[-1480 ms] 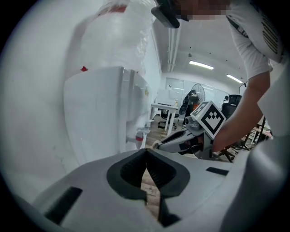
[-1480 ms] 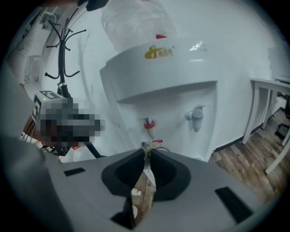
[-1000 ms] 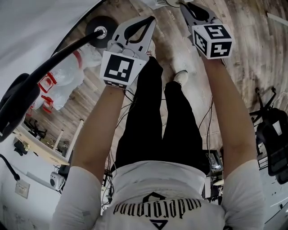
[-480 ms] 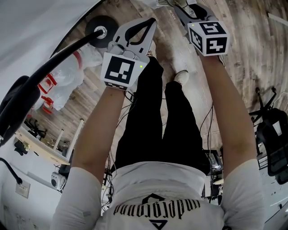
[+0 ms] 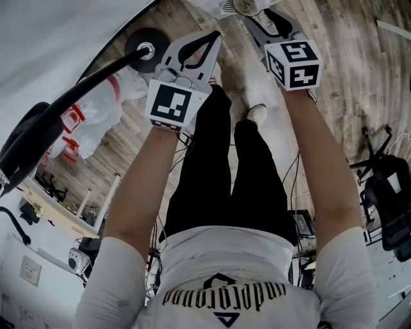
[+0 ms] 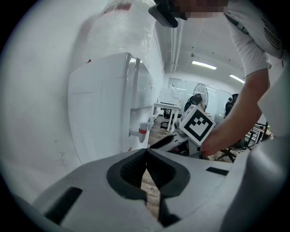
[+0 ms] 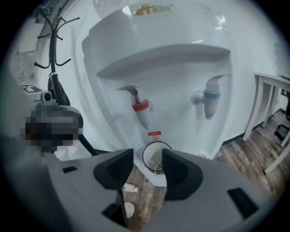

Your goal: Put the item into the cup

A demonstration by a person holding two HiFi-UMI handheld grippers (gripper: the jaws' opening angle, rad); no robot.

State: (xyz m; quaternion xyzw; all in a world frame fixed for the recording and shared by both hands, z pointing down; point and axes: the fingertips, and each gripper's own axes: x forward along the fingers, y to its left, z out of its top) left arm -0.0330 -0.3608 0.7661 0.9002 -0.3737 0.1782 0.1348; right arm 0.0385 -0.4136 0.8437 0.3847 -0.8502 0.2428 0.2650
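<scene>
A white cup [image 7: 155,158] stands on the dispenser's drip ledge under the red tap [image 7: 141,107]. A small pale item with a thread [image 7: 158,165] lies inside it. My right gripper [image 7: 147,157] hangs above and in front of the cup. Its jaws have just been opening and stand wide apart, with nothing between the pads. In the head view the right gripper [image 5: 258,17] reaches toward the cup's rim [image 5: 247,6] at the top edge. My left gripper [image 6: 146,155] is shut and empty, held to the left [image 5: 214,36], with the right gripper's marker cube [image 6: 197,124] ahead of it.
A white water dispenser [image 7: 163,72] fills the view ahead, its blue tap [image 7: 210,102] to the right. A small bottle [image 7: 130,187] and a round white lid [image 7: 129,209] lie on the wood floor. A black stand base [image 5: 142,46] and plastic bags [image 5: 103,103] sit at left.
The right gripper's marker cube has shifted slightly left and down in the head view, and the cup's rim now shows at the top edge. The left gripper has risen a little.
</scene>
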